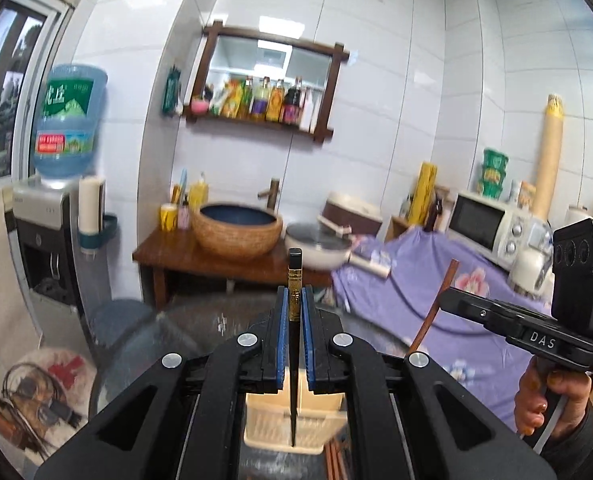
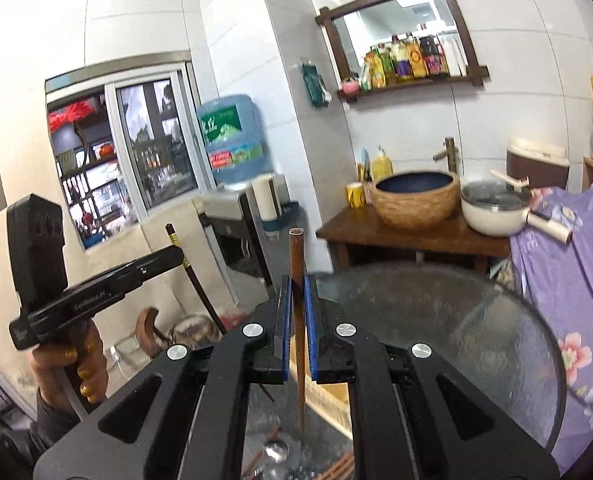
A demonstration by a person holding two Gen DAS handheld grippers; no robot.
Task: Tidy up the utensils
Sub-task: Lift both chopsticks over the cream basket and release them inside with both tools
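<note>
My left gripper [image 1: 295, 296] is shut on a black chopstick with a gold band [image 1: 295, 280], held upright, its tip down over a cream utensil basket [image 1: 296, 420]. My right gripper [image 2: 295, 284] is shut on a brown wooden chopstick [image 2: 297, 264], also upright, its tip over the glass table. The right gripper [image 1: 452, 300] with its brown chopstick [image 1: 436, 304] shows in the left wrist view. The left gripper [image 2: 176, 256] with its black chopstick [image 2: 192, 276] shows in the right wrist view. A spoon [image 2: 276, 450] and more brown chopsticks [image 2: 340, 466] lie on the table below.
A round glass table [image 2: 476, 320] lies below both grippers. Behind stand a wooden stand with a woven basin [image 1: 236, 232], a white pan [image 1: 316, 246], a water dispenser [image 1: 44, 216], a microwave [image 1: 484, 228] and a purple flowered cloth [image 1: 436, 292].
</note>
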